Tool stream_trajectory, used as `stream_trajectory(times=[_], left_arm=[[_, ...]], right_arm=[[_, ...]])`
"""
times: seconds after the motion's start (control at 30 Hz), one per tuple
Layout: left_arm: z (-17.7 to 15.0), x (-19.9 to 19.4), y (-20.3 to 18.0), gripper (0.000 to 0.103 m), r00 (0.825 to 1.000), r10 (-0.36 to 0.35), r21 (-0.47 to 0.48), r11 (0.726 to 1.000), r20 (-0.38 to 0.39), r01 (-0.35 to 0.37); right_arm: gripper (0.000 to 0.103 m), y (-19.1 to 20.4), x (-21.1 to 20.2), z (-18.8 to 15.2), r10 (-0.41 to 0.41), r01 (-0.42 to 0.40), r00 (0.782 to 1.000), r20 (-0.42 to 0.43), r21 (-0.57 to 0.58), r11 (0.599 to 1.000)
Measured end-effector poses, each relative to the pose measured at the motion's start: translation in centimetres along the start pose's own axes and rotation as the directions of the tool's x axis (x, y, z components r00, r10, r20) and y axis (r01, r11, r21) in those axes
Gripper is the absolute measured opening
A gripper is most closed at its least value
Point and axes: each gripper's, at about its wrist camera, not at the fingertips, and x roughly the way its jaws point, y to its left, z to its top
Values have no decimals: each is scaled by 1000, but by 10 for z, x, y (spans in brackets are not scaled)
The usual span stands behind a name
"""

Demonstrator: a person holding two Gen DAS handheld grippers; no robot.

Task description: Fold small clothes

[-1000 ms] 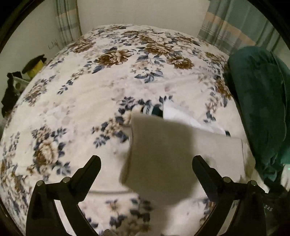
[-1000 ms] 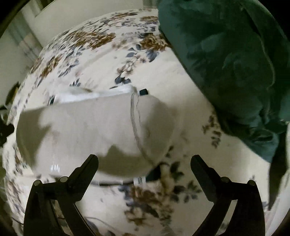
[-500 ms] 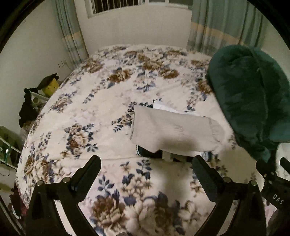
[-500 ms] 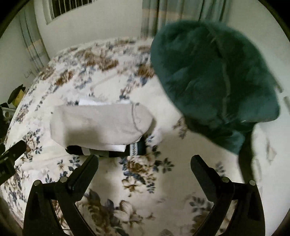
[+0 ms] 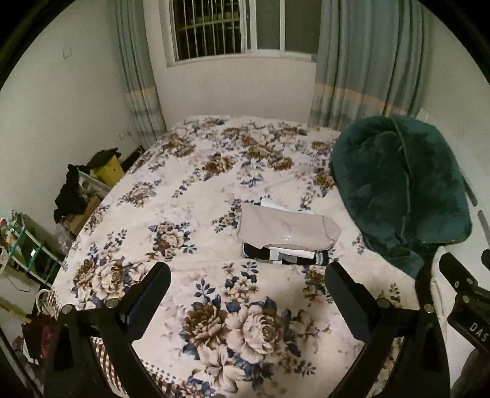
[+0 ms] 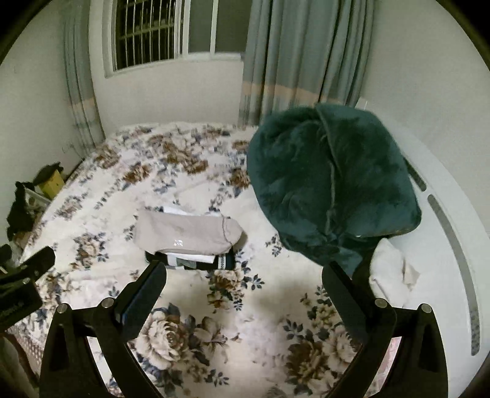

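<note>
A folded beige garment (image 5: pixel 288 228) lies flat on top of a small stack (image 5: pixel 286 255) of other folded pieces, whose dark, white and striped edges show along the near side beneath it. A sliver of white cloth (image 5: pixel 269 202) peeks out at the far edge. The stack sits on the bed (image 5: pixel 183 196), on the flowered cover, a little right of centre in the left wrist view and just beside the big dark green plush blanket (image 5: pixel 398 189) heaped at the right.

The top piece looks squared up and smooth, its edges roughly in line with the pieces below, so this item reads as finished and placed. No loose, unfolded small clothes show anywhere on the visible part of the cover; whether more wait out of view cannot be told. By that reckoning the task is at or near its end, or between items.

The left hand-held gripper (image 5: pixel 246 294) hangs above the near part of the bed with its jaws spread wide and nothing between them, well apart from the stack. The right hand-held gripper (image 6: pixel 243 292) is likewise wide and empty, held back from the pile.

Beyond the bed are curtains (image 5: pixel 367 61), a barred window (image 5: pixel 226 27), and clutter along the left wall (image 5: pixel 76 196).
</note>
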Motion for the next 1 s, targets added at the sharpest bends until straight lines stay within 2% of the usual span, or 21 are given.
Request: stream_trajectory(times=[0.27,0.5,0.73,1.0], left_arm=[[-13,-80,1,103,996,-2,1,1000,84,1],[-19,-121,1,103,990,-4,6,1000,140,3],[-23,-141,2,103,985,-12,3,1000,170,12],[-26,-149,2,103,984,-12,1,1000,180,12]], right_arm=[[103,-15,-114,-4,31,-31,993,116,-2,1000],[103,-30,-179,-15,38,-40,983,178,6,999],[103,-40,-208,-23,41,-45,978,204,17,999],[103,-42,-217,-23,50,-56,976,212,21,998]])
